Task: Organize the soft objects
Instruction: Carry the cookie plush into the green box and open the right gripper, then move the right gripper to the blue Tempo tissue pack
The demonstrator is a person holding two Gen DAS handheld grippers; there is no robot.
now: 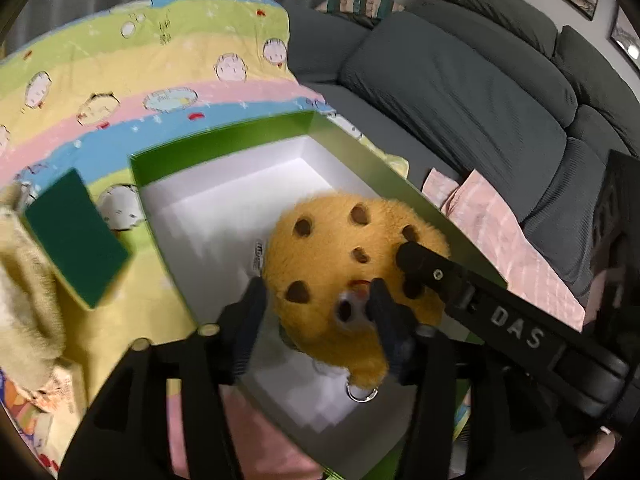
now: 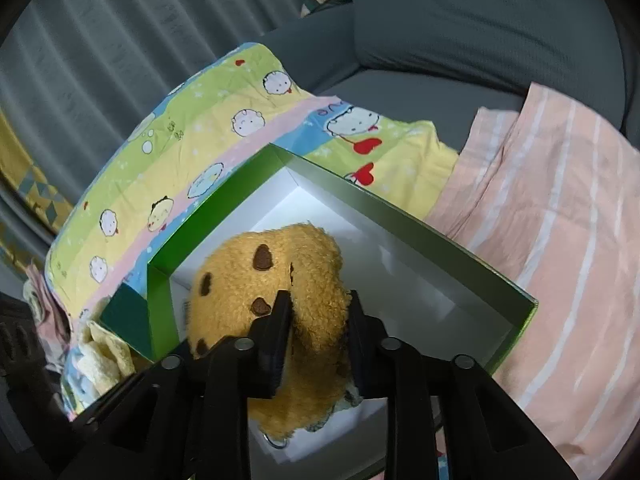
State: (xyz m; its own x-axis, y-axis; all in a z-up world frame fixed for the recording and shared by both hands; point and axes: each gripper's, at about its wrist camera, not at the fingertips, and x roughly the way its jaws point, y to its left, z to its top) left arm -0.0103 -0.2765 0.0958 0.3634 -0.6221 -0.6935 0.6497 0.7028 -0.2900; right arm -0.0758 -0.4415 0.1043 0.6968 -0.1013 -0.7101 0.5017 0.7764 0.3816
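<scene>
An orange plush cookie with brown chips [image 1: 340, 248] hangs over the white inside of a green box [image 1: 224, 140]. My right gripper [image 2: 318, 300] is shut on the plush cookie [image 2: 280, 276], pinching its edge; its finger also shows in the left wrist view [image 1: 424, 264]. My left gripper [image 1: 316, 292] is open, one finger on each side of the cookie's lower part, with a metal key ring [image 1: 360, 394] dangling below. A green sponge [image 1: 76, 236] and a cream towel [image 1: 20, 280] lie left of the box.
The green box [image 2: 400, 216] sits on a cartoon-print quilt [image 1: 140, 60] over a dark grey sofa [image 1: 480, 92]. A pink striped cloth [image 2: 560, 220] lies to the box's right. Grey curtains hang behind.
</scene>
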